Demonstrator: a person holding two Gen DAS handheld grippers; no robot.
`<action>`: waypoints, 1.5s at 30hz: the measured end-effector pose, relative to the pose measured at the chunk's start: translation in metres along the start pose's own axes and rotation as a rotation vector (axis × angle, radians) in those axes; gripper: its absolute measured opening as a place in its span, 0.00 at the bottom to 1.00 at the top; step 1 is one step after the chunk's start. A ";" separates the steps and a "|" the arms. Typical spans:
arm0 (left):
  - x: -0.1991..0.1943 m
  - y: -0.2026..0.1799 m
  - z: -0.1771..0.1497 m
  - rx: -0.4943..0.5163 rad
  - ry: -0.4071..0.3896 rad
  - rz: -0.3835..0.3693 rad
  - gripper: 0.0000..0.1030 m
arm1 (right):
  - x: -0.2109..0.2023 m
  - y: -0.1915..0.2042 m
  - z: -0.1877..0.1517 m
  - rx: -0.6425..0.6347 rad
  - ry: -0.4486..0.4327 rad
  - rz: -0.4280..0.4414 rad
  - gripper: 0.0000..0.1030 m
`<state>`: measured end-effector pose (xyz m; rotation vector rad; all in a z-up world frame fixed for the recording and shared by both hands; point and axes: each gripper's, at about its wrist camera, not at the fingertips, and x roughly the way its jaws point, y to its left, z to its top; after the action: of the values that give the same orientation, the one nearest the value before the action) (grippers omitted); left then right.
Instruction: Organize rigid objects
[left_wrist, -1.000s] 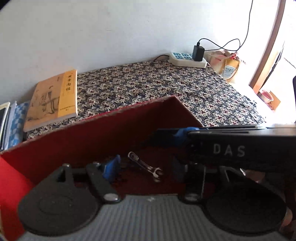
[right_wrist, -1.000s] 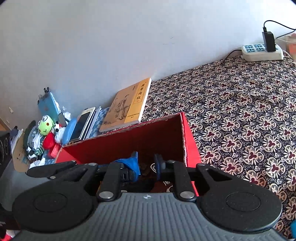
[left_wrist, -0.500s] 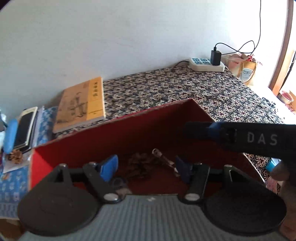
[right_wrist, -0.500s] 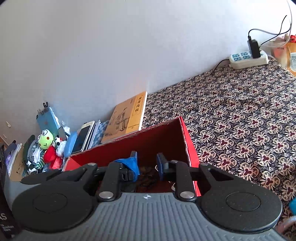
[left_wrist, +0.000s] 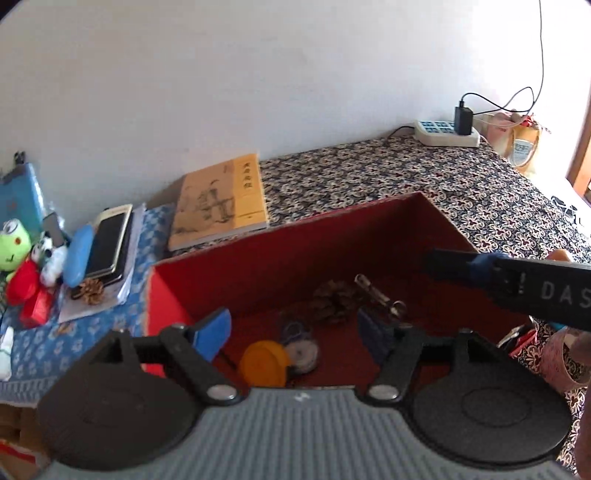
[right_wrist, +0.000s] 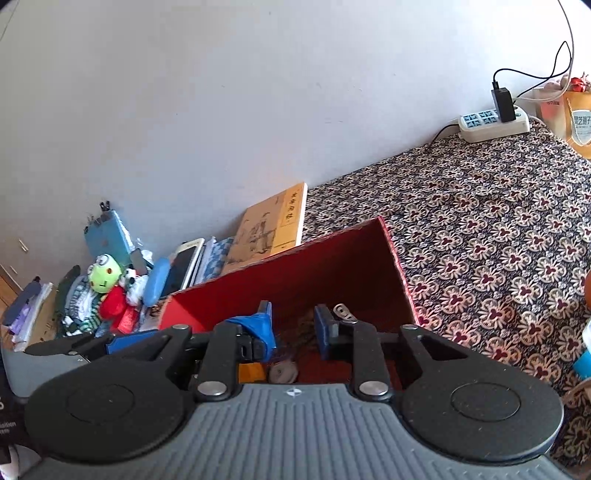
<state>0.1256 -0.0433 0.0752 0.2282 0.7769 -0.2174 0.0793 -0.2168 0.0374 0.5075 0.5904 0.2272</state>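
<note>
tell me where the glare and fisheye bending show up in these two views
Left wrist view: daylight blows out the right edge past the patterned cloth; the red box interior sits in shadow. Right wrist view: evenly lit, the power strip sharp, the wall's base line bowed by the lens.

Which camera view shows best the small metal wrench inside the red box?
The left wrist view. There the wrench lies in full on the floor of the red box, beside a pine cone. In the right wrist view only its end shows, behind a finger of the right gripper.
</note>
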 end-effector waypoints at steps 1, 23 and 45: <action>-0.003 0.002 -0.001 -0.008 0.003 0.005 0.68 | -0.002 0.001 -0.001 0.003 0.001 0.013 0.07; -0.041 0.025 -0.030 -0.121 0.036 0.160 0.70 | -0.013 0.006 -0.014 -0.039 0.154 0.198 0.11; -0.037 0.022 -0.065 -0.106 0.118 0.121 0.72 | -0.019 0.017 -0.050 -0.067 0.201 0.160 0.11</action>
<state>0.0627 -0.0003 0.0592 0.1880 0.8863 -0.0486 0.0333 -0.1892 0.0193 0.4703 0.7361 0.4529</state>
